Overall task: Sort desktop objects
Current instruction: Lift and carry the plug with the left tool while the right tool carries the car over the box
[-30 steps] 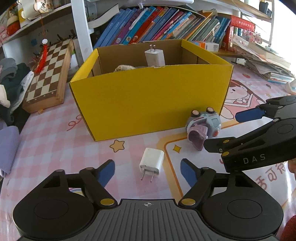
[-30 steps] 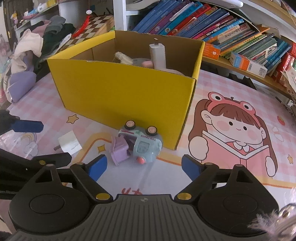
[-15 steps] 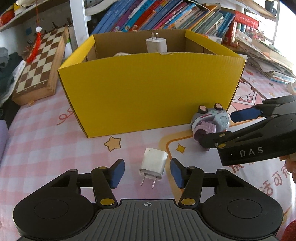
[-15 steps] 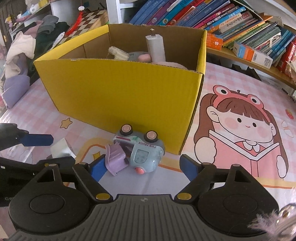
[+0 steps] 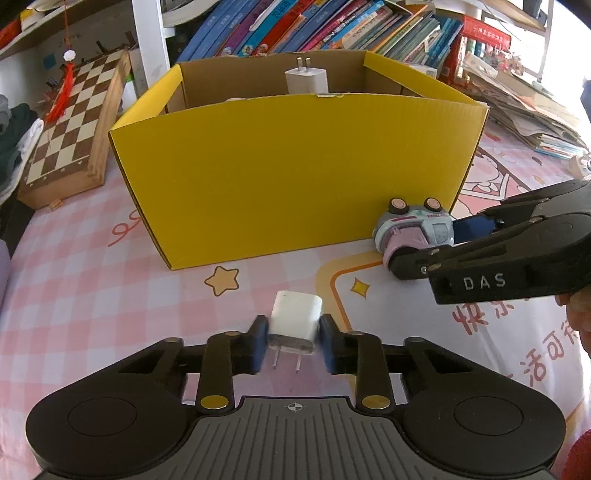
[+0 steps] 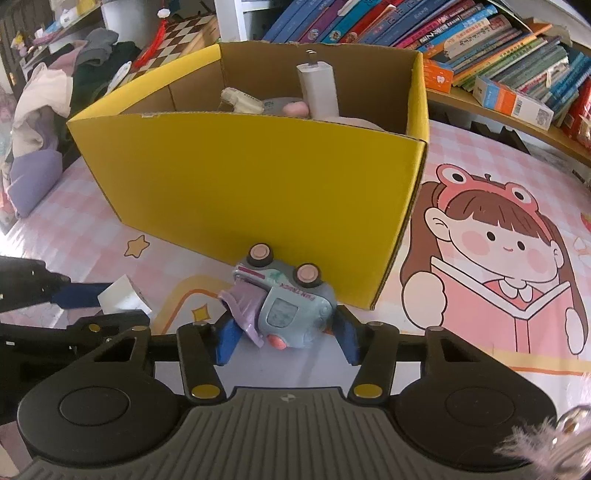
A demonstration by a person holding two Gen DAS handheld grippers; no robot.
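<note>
There were two white chargers: one lay on the desk, and one stood in the yellow box. There was one yellow box, one toy car, one chessboard, and two black grippers.

We read "DAS" in pale capitals on the black side of the right gripper, seen from the left wrist view. On the toy truck, lying wheels-up, small red lettering reads "FUN TRUCK", upside down to us. The pink checked table mat carries large red Chinese characters beside its orange border; we make out 快乐 and 活可, the rest cut off by the gripper and the frame edge. Book spines on the shelf bear print too small to read.
</note>
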